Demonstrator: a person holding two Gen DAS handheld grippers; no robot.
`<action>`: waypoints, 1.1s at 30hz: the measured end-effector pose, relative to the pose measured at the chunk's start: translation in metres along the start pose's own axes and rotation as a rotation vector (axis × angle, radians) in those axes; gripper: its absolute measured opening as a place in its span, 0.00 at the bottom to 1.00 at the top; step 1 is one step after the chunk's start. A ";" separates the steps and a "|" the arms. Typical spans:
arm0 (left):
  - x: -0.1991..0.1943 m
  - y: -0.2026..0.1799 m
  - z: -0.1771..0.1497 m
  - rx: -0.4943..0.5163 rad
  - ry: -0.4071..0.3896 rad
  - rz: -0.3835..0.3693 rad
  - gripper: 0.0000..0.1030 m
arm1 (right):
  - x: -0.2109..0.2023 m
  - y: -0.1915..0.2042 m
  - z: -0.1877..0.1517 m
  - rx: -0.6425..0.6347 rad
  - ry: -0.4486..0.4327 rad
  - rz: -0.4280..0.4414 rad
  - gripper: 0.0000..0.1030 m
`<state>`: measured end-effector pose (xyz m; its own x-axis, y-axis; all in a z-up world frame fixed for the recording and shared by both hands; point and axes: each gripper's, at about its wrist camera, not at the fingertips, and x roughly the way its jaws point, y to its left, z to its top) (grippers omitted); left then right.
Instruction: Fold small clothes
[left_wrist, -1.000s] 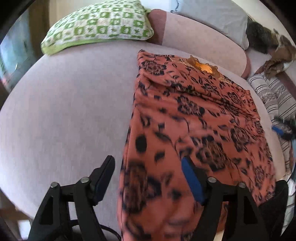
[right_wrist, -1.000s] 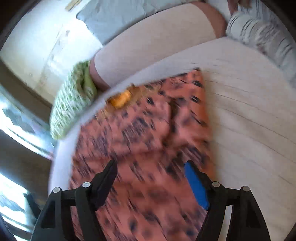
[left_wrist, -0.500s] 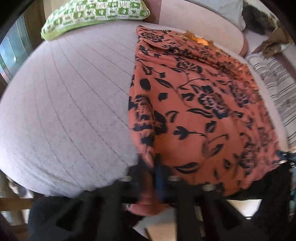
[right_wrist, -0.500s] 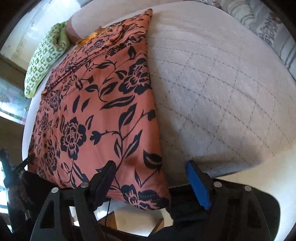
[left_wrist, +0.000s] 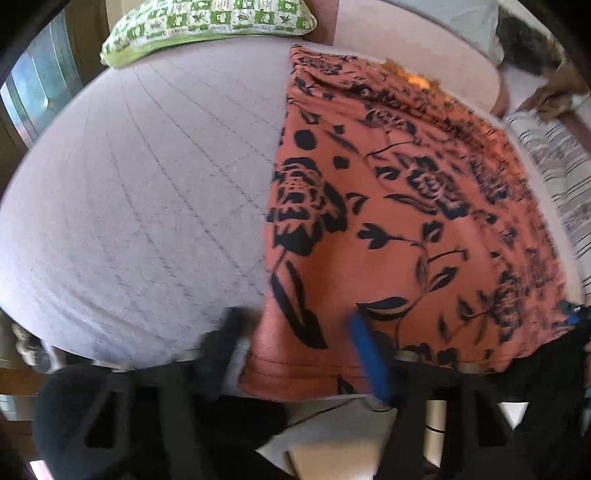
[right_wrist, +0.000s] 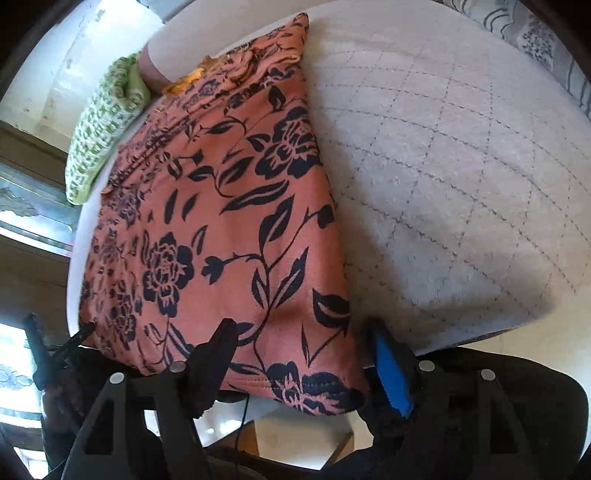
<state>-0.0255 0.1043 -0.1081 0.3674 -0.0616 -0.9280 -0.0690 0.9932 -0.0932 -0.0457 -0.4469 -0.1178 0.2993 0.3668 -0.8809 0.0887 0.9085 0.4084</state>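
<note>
An orange garment with a black floral print (left_wrist: 399, 206) lies flat on the grey quilted cushion (left_wrist: 147, 206), its hem hanging over the near edge. It also shows in the right wrist view (right_wrist: 229, 221). My left gripper (left_wrist: 299, 347) is open, its fingers on either side of the garment's near left hem corner. My right gripper (right_wrist: 306, 354) is open, its fingers on either side of the near right hem corner. The left gripper (right_wrist: 55, 350) also shows at the far left of the right wrist view.
A green and white patterned pillow (left_wrist: 207, 26) lies at the back left of the cushion. Striped fabric (left_wrist: 554, 162) lies to the right of the garment. The sofa backrest (left_wrist: 406, 48) rises behind. Bare quilted cushion (right_wrist: 443, 166) lies right of the garment.
Both grippers dropped to the garment's near hem. The left gripper was shut half a second ago and is open now. The right gripper stayed open and moved closer to the right corner.
</note>
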 end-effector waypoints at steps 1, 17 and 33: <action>-0.003 0.000 0.001 -0.001 0.001 -0.032 0.05 | -0.001 0.000 0.001 0.004 0.003 0.004 0.20; -0.014 0.028 -0.009 -0.165 0.039 -0.100 0.32 | -0.020 -0.015 0.003 0.100 -0.026 0.043 0.13; -0.006 0.010 -0.010 -0.079 -0.005 0.010 0.43 | -0.013 0.007 0.011 0.082 -0.014 0.066 0.22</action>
<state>-0.0378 0.1133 -0.1068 0.3708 -0.0508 -0.9273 -0.1461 0.9829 -0.1123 -0.0382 -0.4477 -0.1013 0.3203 0.4220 -0.8481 0.1453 0.8628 0.4842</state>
